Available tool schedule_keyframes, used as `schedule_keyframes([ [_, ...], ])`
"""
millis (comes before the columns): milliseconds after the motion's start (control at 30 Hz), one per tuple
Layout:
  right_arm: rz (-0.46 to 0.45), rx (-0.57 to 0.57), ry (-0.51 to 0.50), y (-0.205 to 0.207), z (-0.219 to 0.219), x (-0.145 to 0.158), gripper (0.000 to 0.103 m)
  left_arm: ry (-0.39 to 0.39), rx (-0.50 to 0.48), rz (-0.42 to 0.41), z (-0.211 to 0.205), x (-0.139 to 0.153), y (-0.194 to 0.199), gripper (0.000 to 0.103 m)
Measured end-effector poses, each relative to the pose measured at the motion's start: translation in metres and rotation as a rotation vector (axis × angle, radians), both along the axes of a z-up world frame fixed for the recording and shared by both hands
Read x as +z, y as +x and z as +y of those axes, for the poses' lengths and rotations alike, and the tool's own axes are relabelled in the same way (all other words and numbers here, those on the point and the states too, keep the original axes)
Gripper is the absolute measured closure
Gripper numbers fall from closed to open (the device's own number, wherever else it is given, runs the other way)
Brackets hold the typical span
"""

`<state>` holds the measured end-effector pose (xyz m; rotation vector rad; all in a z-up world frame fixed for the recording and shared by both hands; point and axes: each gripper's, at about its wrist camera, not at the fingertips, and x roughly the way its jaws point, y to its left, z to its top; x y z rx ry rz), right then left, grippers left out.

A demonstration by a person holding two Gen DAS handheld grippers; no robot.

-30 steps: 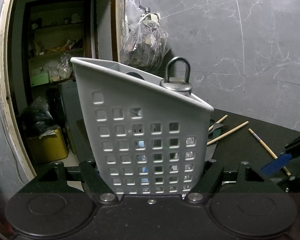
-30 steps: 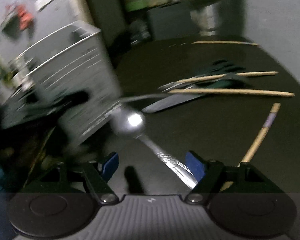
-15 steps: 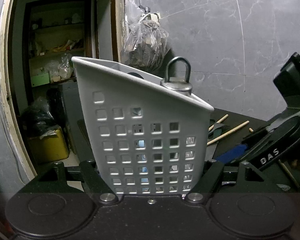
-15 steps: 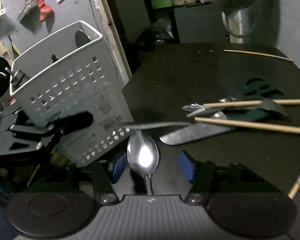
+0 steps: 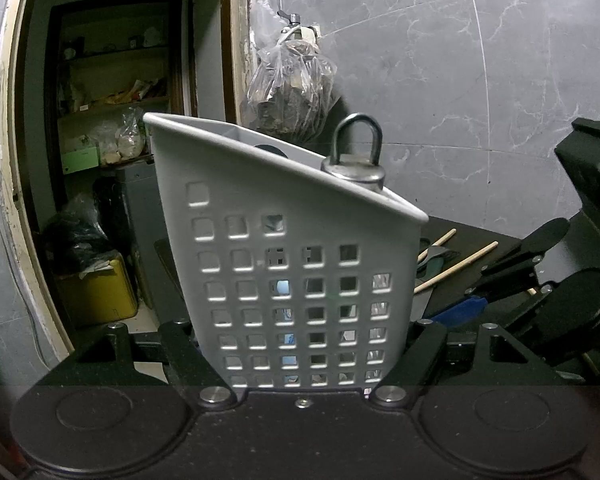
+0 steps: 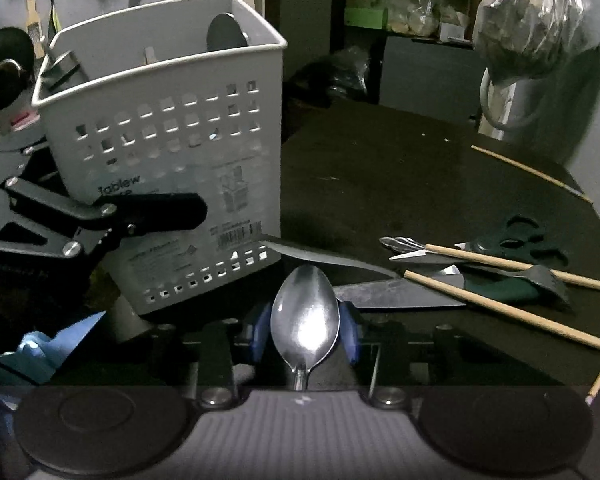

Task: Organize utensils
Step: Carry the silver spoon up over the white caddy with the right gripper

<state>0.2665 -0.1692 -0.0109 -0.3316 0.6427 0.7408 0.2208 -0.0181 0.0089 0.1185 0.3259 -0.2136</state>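
Between the closing right gripper point(image 6: 306, 334) jaws sits the spoon point(image 6: 305, 322).

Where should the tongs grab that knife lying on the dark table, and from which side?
Take the knife by its dark green handle, coming down from above. It lies flat, so only the top is open. The blade is thin and partly under a wooden chopstick; the handle is thicker, though a utensil head rests at its far end.
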Motion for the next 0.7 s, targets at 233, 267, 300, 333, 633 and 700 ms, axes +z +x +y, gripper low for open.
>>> schedule_keyframes([
  [233,-0.053,-0.024,-0.036,-0.013,0.0,0.003,0.062,-0.002,-0.001,0.001,-0.001,0.0,0.001,0.026],
  [267,-0.061,-0.03,-0.026,-0.015,-0.002,0.004,0.062,-0.003,-0.001,0.001,-0.001,0.0,0.001,0.026],
  [300,-0.072,-0.036,-0.016,-0.017,-0.005,0.006,0.062,-0.003,-0.001,0.001,-0.001,0.0,0.001,0.026],
  [333,-0.089,-0.045,-0.001,-0.02,-0.008,0.009,0.062,-0.004,0.0,0.001,-0.001,0.0,0.001,0.026],
  [633,-0.239,-0.113,0.157,-0.042,-0.035,0.034,0.062,-0.003,0.001,0.001,-0.001,0.0,0.001,0.026],
  [700,-0.262,-0.122,0.183,-0.043,-0.038,0.038,0.062,-0.002,0.002,0.001,-0.001,0.0,0.001,0.026],
])
